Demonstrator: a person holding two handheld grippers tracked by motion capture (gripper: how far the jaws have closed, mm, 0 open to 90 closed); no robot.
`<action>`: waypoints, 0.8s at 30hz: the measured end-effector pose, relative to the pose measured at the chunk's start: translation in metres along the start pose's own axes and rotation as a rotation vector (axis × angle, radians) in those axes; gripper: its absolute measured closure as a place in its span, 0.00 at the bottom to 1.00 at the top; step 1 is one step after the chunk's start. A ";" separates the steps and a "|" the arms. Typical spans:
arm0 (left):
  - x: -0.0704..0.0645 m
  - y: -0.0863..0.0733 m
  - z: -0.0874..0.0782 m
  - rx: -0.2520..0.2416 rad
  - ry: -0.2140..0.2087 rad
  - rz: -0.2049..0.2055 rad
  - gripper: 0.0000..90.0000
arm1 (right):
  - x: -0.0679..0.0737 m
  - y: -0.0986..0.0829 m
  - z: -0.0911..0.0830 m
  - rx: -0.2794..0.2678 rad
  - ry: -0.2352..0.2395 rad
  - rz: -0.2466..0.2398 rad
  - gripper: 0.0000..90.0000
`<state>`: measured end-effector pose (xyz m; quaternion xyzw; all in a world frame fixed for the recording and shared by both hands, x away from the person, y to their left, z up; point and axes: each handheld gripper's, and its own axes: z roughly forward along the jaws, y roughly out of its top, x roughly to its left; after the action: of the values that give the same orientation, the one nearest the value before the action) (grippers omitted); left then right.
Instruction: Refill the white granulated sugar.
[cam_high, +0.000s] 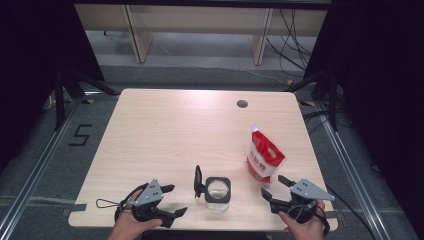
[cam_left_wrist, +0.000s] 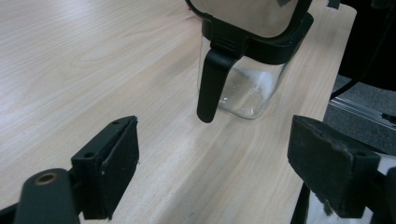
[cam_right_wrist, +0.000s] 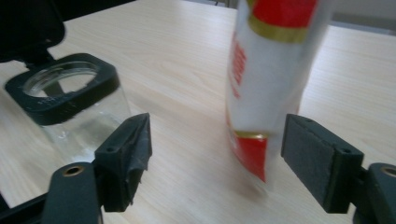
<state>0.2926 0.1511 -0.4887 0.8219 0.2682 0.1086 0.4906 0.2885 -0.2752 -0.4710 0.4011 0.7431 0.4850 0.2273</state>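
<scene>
Standing near the front edge of the wooden table, we see a square glass jar with a black rim, its hinged lid flipped up on the jar's left side. To its right and a little farther back stands a red and white pouch, upright, apart from the jar. We hold our left gripper just left of the jar, jaws spread wide with nothing between them; in the left gripper view the jar sits ahead of those jaws, with the lid's black latch hanging down its near side and a little white residue on the glass bottom. Our right gripper rests near the front right corner of the table, its jaws also wide and empty, pointing toward the pouch. In the right gripper view the pouch stands just beyond the jaw tips, somewhat blurred, roughly in line with the gap but not touched by either pad, while the open jar shows off to the left. Both our hands hold the grippers from the bottom edge of the high view.
</scene>
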 end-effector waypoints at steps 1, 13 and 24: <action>-0.001 -0.001 0.001 0.002 0.003 -0.031 0.19 | -0.002 -0.001 0.002 -0.007 -0.004 0.005 0.23; 0.000 -0.005 0.006 0.022 0.012 -0.005 0.19 | -0.021 -0.002 0.027 -0.045 -0.050 -0.012 0.18; -0.001 -0.006 0.006 0.022 0.011 -0.011 0.21 | -0.019 0.003 0.055 -0.114 -0.050 -0.012 0.19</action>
<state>0.2928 0.1485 -0.4966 0.8252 0.2765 0.1075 0.4807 0.3406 -0.2604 -0.4925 0.3950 0.7108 0.5150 0.2713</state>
